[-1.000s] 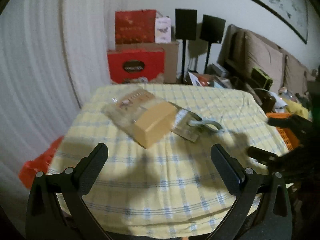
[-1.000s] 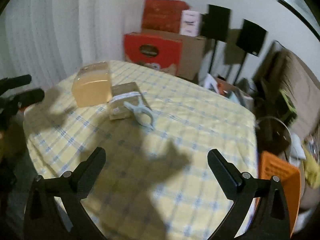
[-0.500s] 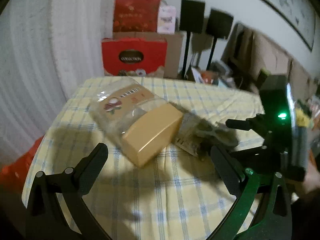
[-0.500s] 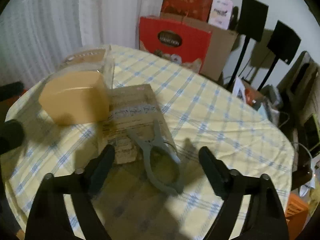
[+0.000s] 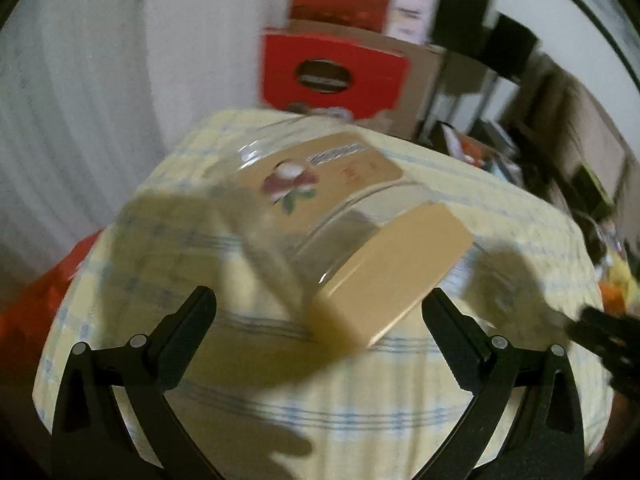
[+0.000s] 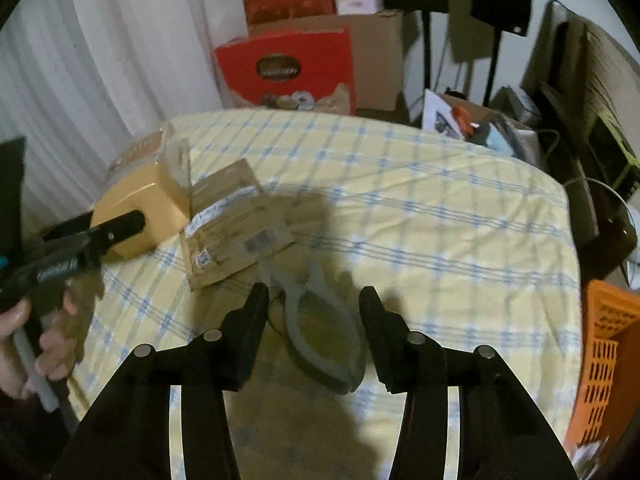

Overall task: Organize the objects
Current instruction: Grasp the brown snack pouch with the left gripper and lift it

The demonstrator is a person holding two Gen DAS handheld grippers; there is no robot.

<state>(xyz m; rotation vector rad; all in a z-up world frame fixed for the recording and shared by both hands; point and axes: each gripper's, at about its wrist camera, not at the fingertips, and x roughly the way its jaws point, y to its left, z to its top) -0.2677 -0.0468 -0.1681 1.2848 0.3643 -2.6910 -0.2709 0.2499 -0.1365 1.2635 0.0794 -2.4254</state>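
Right gripper [image 6: 312, 300] angled down, jaws closing around grey plastic clip [image 6: 320, 332] on yellow checked tablecloth [image 6: 440, 208], pads not yet touching, left gripper [image 5: 320, 312] spread wide before clear tan-lidded jar [image 5: 340, 216], person's hand [image 6: 36, 332] gripping its handle

Yellow checked tablecloth [image 6: 440, 216] under clear tan-lidded container [image 5: 360, 232], brown packet [image 6: 232, 224], grey clip [image 6: 320, 332].

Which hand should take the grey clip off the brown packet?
Right. Its tool already straddles the grey clip, jaws closing around it. The left tool faces the tan-lidded jar instead.
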